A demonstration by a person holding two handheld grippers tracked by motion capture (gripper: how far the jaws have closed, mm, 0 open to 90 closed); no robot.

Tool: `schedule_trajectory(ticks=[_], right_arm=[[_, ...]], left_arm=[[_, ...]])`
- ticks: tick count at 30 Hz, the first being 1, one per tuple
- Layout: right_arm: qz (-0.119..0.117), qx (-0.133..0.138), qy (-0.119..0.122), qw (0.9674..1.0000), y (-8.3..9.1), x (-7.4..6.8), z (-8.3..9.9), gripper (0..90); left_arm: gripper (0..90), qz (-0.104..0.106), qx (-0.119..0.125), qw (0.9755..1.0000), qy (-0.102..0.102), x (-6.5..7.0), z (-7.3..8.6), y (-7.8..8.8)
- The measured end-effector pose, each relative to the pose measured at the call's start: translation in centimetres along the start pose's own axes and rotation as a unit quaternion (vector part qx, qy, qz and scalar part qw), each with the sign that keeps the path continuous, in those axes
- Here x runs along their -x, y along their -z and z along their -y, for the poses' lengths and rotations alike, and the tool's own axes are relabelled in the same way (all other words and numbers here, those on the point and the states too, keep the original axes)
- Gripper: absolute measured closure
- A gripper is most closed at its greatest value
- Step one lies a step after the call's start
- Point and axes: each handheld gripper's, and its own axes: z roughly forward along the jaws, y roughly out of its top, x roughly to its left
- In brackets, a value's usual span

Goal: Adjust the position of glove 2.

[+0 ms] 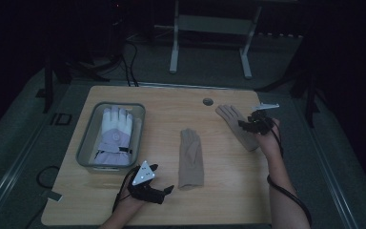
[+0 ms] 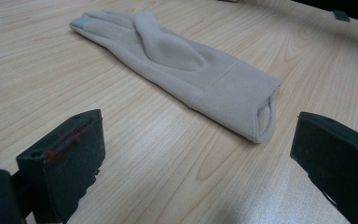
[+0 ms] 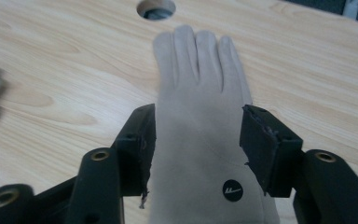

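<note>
While half-open, right hand-held gripper (image 3: 196, 140) straddles beige glove (image 3: 200, 107).

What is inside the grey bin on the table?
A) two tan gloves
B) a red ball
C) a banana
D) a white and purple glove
D: in the high view the grey bin holds a white and purple glove, while the two tan gloves lie out on the table.

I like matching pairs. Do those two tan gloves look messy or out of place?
A bit. The middle glove lies straight, fingers pointing away. Its partner, the right glove, lies apart and askew, between the jaws of the right claw. The white glove rests alone in the bin.
</note>
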Motion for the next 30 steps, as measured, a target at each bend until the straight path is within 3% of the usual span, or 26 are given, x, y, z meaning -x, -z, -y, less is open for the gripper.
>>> schedule_trajectory(ticks=[4,7,8,10,15,17,20,23,30], right_arm=[[-0.001,-0.005,-0.013,0.9999,-1.2,0.4,0.2,44.5],[0.012,-0.014,-0.029,0.9994,-2.5,0.8,0.2,44.5],[0.005,-0.017,-0.034,0.9992,-2.9,1.0,0.2,44.5],[0.011,-0.020,-0.030,0.9993,-3.3,1.1,0.2,44.5],[-0.002,-0.022,-0.023,0.9995,-4.5,1.2,0.4,43.7],[0.005,-0.048,-0.005,0.9988,-5.4,0.7,0.8,42.4],[0.005,-0.037,-0.013,0.9992,-5.6,0.6,1.1,43.4],[0.002,-0.032,-0.009,0.9995,-5.4,0.6,1.3,48.7],[0.008,-0.045,-0.015,0.9989,-5.1,0.4,1.1,72.2]], left_arm=[[3.2,0.000,0.001,1.0000,0.002,0.0,0.0,0.0],[3.3,0.003,-0.006,1.0000,0.001,-0.1,0.0,-0.1],[3.3,0.003,-0.008,1.0000,0.000,0.0,-0.1,-0.1],[3.3,0.002,-0.008,1.0000,-0.002,0.0,-0.1,-0.1],[3.3,0.000,-0.002,1.0000,0.004,-0.1,0.0,0.0],[3.3,0.000,-0.001,1.0000,0.004,-0.1,0.0,0.0],[3.3,0.000,0.000,1.0000,0.003,-0.1,0.0,0.0],[3.3,-0.001,0.001,1.0000,0.003,-0.1,0.0,0.0],[3.3,0.000,0.001,1.0000,0.005,-0.1,0.0,0.1]])
